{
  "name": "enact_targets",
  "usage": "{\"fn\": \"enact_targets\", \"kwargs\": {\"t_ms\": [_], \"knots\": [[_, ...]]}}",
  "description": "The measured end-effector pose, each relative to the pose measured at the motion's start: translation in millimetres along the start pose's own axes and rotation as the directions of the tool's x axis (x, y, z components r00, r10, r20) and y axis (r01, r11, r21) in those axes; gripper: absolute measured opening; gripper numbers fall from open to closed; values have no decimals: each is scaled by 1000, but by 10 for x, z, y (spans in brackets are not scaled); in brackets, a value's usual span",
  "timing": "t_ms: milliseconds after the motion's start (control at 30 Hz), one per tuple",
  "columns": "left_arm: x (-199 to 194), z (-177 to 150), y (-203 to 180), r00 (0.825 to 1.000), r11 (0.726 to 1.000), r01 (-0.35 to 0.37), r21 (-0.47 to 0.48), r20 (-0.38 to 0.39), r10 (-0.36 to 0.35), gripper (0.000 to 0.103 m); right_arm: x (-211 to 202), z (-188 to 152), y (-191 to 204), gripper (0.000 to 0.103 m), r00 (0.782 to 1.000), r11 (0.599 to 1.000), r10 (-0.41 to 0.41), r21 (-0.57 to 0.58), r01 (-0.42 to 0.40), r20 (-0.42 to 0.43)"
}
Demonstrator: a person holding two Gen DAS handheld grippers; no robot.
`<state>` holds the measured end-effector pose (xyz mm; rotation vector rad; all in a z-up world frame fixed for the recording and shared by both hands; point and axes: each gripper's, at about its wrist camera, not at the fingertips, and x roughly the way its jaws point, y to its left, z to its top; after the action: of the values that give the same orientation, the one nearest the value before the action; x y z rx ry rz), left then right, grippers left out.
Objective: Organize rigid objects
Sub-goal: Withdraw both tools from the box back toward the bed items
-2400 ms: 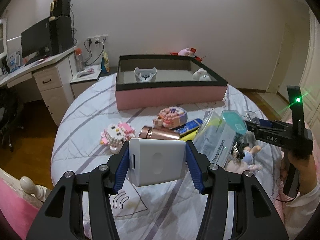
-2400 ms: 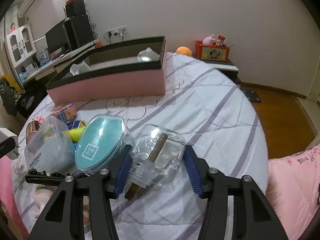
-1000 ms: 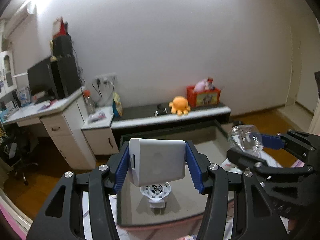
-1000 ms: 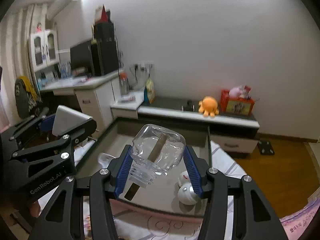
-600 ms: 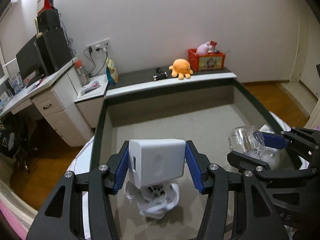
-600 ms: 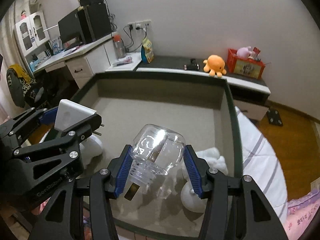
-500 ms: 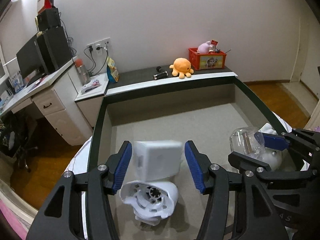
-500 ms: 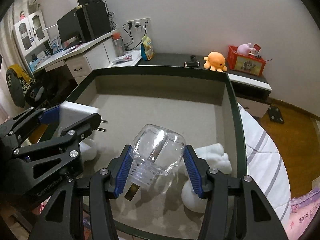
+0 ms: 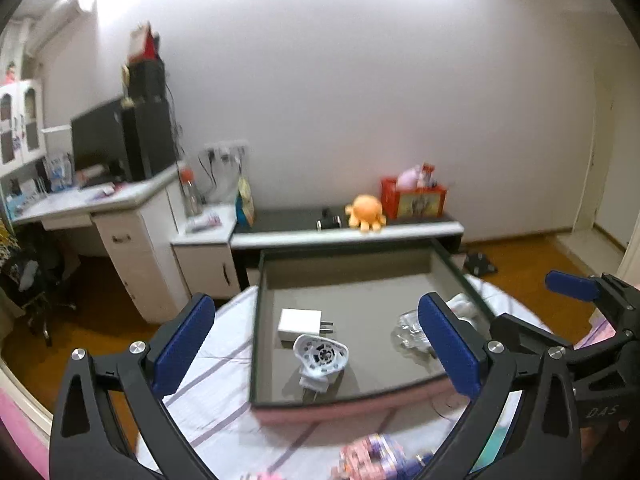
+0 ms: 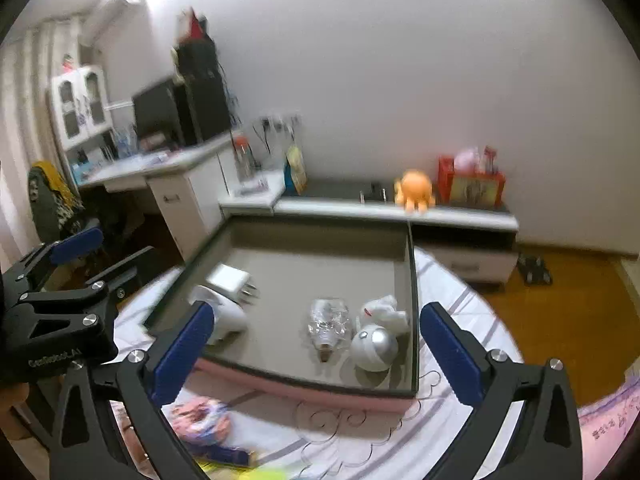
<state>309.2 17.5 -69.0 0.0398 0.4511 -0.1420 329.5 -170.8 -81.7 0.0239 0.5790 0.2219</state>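
A pink box with a dark rim (image 9: 344, 402) (image 10: 304, 390) stands on the striped bed. Inside lie a white plug adapter (image 9: 301, 321) (image 10: 229, 278), a white fan-like gadget (image 9: 320, 355) (image 10: 224, 316), a clear glass jar (image 9: 410, 330) (image 10: 330, 324), a silver ball (image 10: 374, 346) and a white plush (image 10: 384, 310). My left gripper (image 9: 316, 348) is open and empty, pulled back above the box's near edge. My right gripper (image 10: 316, 344) is open and empty, also back from the box.
A pink block toy (image 9: 372, 460) (image 10: 200, 420) and other small items lie on the bed in front of the box. Beyond are a low cabinet with an orange octopus plush (image 9: 365, 213), a white desk (image 9: 80, 204) and wood floor on the right.
Both grippers opened. The white adapter and the glass jar dropped into the box. Both grippers then pulled back and up, away from the box.
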Motion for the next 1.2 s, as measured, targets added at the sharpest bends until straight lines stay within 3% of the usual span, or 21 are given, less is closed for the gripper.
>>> {"fn": "enact_targets", "kwargs": {"t_ms": [100, 233, 333, 500, 733, 1200], "knots": [[-497, -45, 13, 997, 1000, -29, -4, 76, 30, 103, -416, -62, 141, 103, 997, 1000, 19, -10, -18, 76], [-1096, -166, -26, 987, 1000, -30, 1, 157, 30, 103, -947, -227, 330, 103, 984, 999, -9, -35, 16, 181], [-1445, -304, -90, 977, 997, -70, 14, 202, 66, 103, -1316, -395, 478, 103, 963, 998, -39, -41, 52, 266], [-1879, -507, -101, 969, 997, -77, -14, 235, 78, 103, -1734, -632, 654, 103, 942, 994, -73, -47, 94, 328], [-2187, -646, -141, 960, 995, -100, 5, 264, 95, 103, -2096, -859, 833, 103, 915, 984, -125, -67, 163, 382], [-2323, -700, -202, 955, 994, -107, 5, 280, 101, 103, -2231, -969, 834, 103, 910, 985, -127, -58, 163, 394]]}}
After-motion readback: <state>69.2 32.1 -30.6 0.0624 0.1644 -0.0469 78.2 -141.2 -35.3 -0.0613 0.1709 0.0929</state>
